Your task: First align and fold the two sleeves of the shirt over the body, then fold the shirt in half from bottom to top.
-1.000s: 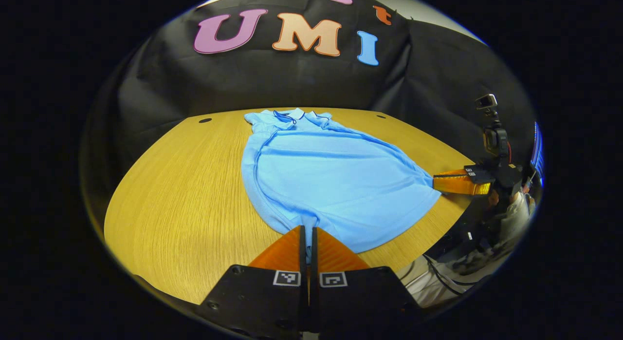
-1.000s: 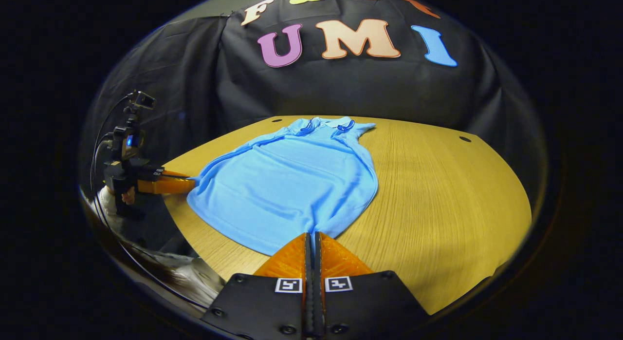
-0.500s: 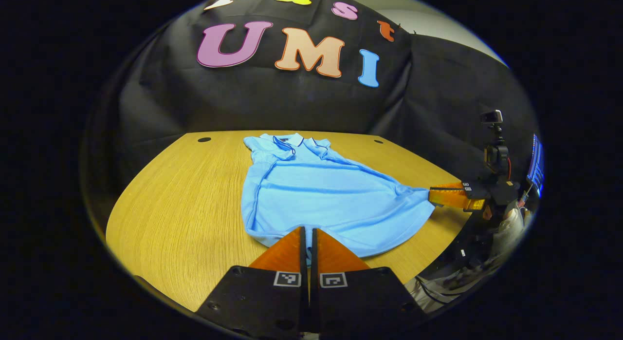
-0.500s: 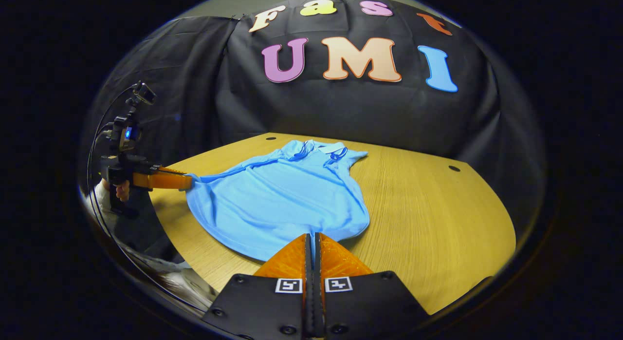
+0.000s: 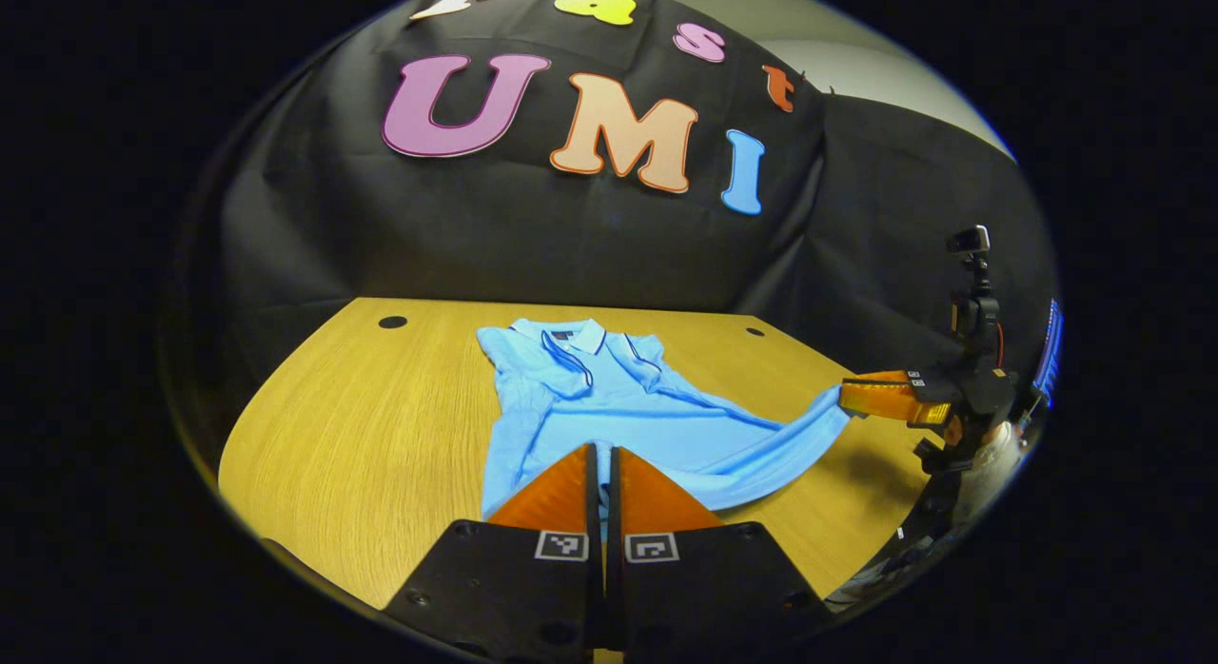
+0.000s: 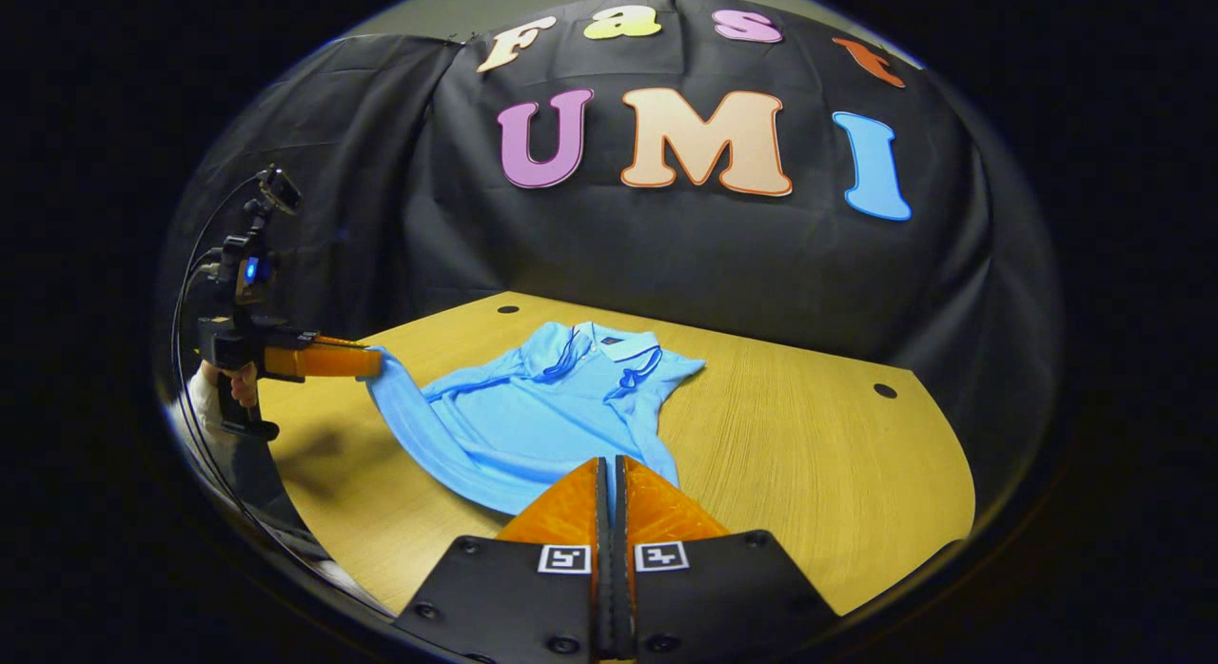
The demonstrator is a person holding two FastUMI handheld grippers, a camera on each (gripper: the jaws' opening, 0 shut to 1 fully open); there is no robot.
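Both grippers, left gripper (image 5: 602,455) and right gripper (image 6: 609,466), each pinching a bottom corner of the shirt (image 5: 609,398) on the table (image 5: 362,436), have lifted the hem since a second ago, so the bottom-to-top fold looks underway.

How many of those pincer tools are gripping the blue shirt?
2. The left gripper pinches one bottom corner of the shirt; the right gripper pinches the other. Both corners are lifted off the table.

Light blue shirt (image 5: 609,407) with dark-trimmed collar on a yellow-brown wood-grain table (image 5: 362,436).
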